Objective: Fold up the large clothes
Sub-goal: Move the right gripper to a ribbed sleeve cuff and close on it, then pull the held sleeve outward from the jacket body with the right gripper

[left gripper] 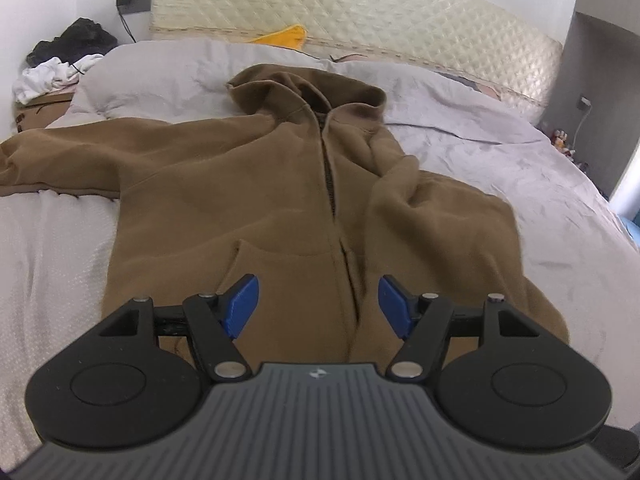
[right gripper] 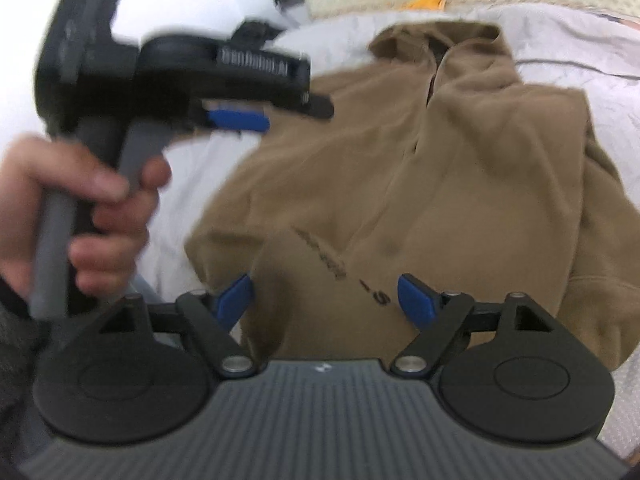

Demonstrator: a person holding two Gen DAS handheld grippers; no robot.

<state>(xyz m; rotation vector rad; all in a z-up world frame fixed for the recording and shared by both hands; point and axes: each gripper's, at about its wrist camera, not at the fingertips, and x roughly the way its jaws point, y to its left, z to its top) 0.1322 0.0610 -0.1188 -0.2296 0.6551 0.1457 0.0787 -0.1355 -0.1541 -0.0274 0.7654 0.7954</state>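
Note:
A brown zip-up hoodie [left gripper: 280,184] lies front up on a grey bed sheet [left gripper: 500,160], hood toward the headboard. Its left sleeve stretches out to the left; its right sleeve is folded in over the body. My left gripper [left gripper: 318,304] is open and empty, hovering above the hem by the zipper. In the right wrist view the hoodie [right gripper: 460,184] fills the middle. My right gripper [right gripper: 326,300] is open and empty above its lower part, near some dark print. The left gripper [right gripper: 240,120], held by a hand, shows blurred at upper left.
A cream quilted mattress [left gripper: 380,12] leans against the wall behind the bed, with a yellow item [left gripper: 286,36] at its base. A pile of black and white clothes [left gripper: 64,56] sits at far left. A grey cabinet [left gripper: 600,100] stands at right.

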